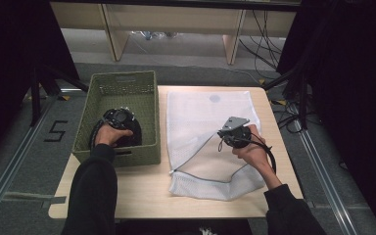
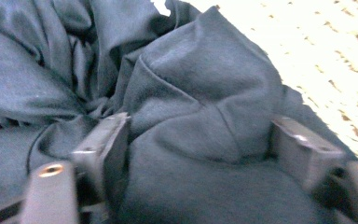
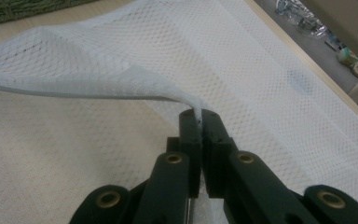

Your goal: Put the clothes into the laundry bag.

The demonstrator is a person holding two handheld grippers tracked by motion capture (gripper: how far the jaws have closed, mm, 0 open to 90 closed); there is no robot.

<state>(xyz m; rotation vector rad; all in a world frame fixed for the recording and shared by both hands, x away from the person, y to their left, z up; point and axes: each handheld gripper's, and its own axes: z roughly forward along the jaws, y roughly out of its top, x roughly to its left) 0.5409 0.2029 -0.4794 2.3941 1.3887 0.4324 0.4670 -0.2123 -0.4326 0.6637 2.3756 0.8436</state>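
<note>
While the right claw (image 3: pixel 200 122) is clamped tight on the upper edge of the white mesh bag (image 1: pixel 200 117), lifting that layer so the mouth gapes toward the green basket (image 1: pixel 149 88), the left claw (image 2: pixel 198 144) is sunk inside that basket with its jaws spread apart around a bunched fold of dark cloth (image 2: pixel 200 88). They bracket the fold but do not look closed on it. From the left claw, the bag's opening lies off toward the right claw, across the basket's near wall and onto the worktop (image 1: pixel 142 196). The bag stretches away from the person, its zip edge running diagonally below the right claw. Judging by this, the cloth is meant for the bag, which looks empty; the basket holds the cloth.
</note>
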